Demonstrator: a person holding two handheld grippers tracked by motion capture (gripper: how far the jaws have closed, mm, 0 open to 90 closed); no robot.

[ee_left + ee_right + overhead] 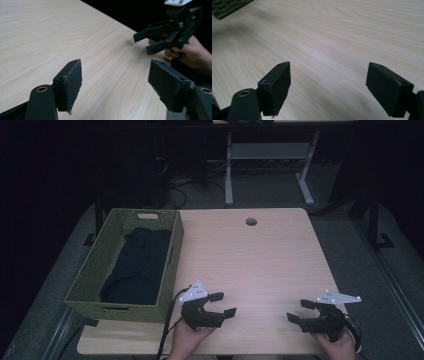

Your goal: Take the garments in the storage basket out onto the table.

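Observation:
A light wooden table carries a green woven basket at its left, and a dark cloth lies inside the basket. My left gripper is held near the table's front edge, just right of the basket, open with nothing between its pads. In the left gripper view its pads stand wide apart over bare wood. At the front right, my right gripper is open too and points left toward the other one. That same right gripper appears farther off in the left gripper view, in a hand.
A round cable hole sits near the table's far edge. A corner of the green basket shows at the top left of the right gripper view. Beyond the table stands a white desk frame on a dark floor with cables.

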